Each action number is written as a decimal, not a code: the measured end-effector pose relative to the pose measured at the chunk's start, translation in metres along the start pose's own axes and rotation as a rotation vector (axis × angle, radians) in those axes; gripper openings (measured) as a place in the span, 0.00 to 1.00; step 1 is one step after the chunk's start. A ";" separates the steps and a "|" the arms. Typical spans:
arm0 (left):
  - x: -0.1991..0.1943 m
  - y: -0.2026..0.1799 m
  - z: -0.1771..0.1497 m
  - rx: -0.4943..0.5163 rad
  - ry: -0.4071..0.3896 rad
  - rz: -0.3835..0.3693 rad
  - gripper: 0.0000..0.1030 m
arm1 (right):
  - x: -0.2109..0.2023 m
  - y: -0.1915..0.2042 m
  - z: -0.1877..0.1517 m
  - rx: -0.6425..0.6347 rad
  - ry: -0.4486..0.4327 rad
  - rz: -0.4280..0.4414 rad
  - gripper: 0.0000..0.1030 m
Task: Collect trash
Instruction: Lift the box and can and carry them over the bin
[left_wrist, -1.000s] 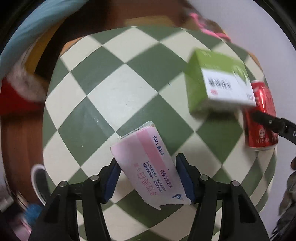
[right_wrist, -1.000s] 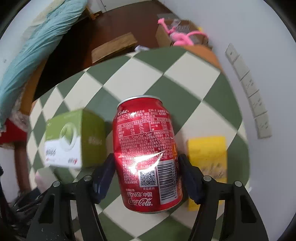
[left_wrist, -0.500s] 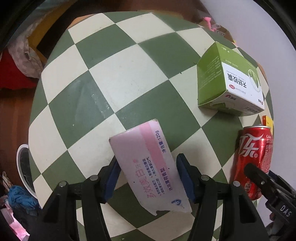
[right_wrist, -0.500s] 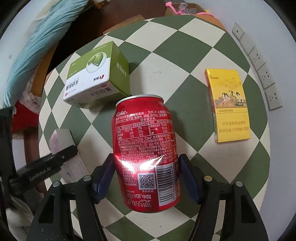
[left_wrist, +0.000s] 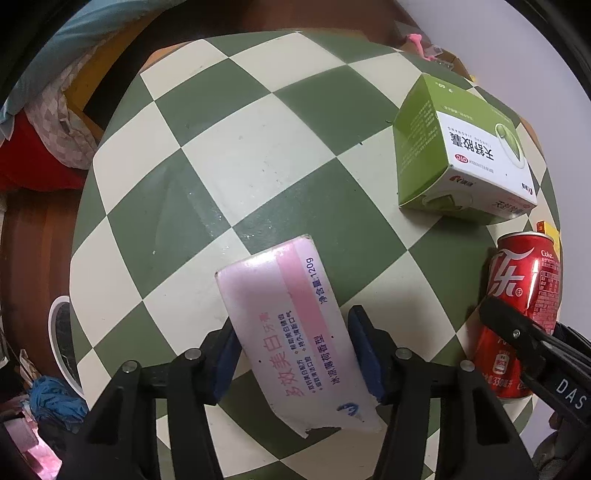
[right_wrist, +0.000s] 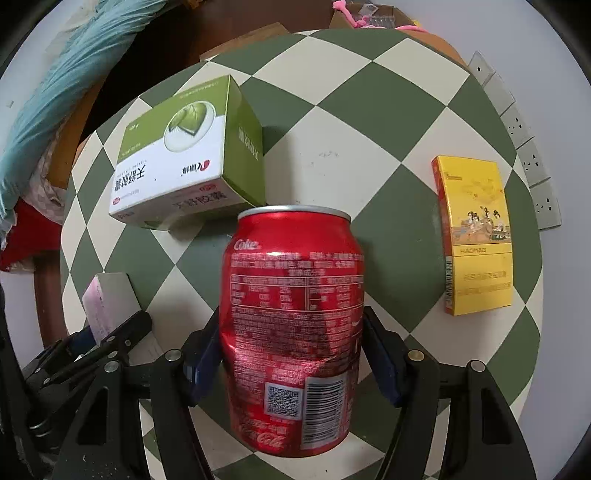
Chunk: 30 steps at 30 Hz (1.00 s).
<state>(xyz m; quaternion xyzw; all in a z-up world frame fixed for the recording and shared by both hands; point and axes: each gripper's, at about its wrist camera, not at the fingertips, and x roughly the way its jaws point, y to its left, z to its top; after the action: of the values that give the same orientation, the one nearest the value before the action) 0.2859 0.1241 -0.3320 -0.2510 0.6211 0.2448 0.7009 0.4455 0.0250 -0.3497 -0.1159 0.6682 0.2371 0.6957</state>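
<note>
Above the round table with its green-and-cream chequered top (left_wrist: 258, 155), both grippers point down and each carries a piece of rubbish. The left gripper (left_wrist: 295, 354) has the torn pink-and-white toothpaste carton (left_wrist: 291, 332) between its blue pads; its jaws have just been closing further, and the pads now press the carton's long sides, so the hold looks firmer than a second ago. The right gripper (right_wrist: 291, 358) is clamped on the dented red cola can (right_wrist: 291, 325), which hangs upright between the pads, and that hold looks unchanged over the second. The view has changed more than the grip: the two hands now sit close together, the can appearing just beside the carton in the left view, and the table fills more of both pictures. Two items lie on the table untouched: the green-and-white cardboard medicine box (right_wrist: 188, 155) and the flat yellow cigarette pack (right_wrist: 476, 236), well apart from each other. With both hands full, I judge the next need is a bin; a white rim (left_wrist: 59, 343) shows beside the table, but I cannot tell what it is.
</note>
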 end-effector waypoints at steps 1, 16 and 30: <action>-0.001 -0.001 -0.001 0.008 -0.010 0.005 0.51 | 0.000 0.000 -0.001 -0.003 -0.004 0.000 0.66; -0.110 0.029 -0.040 0.085 -0.248 0.036 0.51 | -0.061 0.016 -0.034 -0.045 -0.163 0.041 0.66; -0.252 0.159 -0.101 -0.002 -0.490 -0.008 0.51 | -0.177 0.137 -0.112 -0.214 -0.339 0.202 0.66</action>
<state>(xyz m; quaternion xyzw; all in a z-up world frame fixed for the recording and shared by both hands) 0.0791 0.1695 -0.1000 -0.1871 0.4315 0.2961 0.8313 0.2818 0.0581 -0.1630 -0.0801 0.5207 0.3913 0.7545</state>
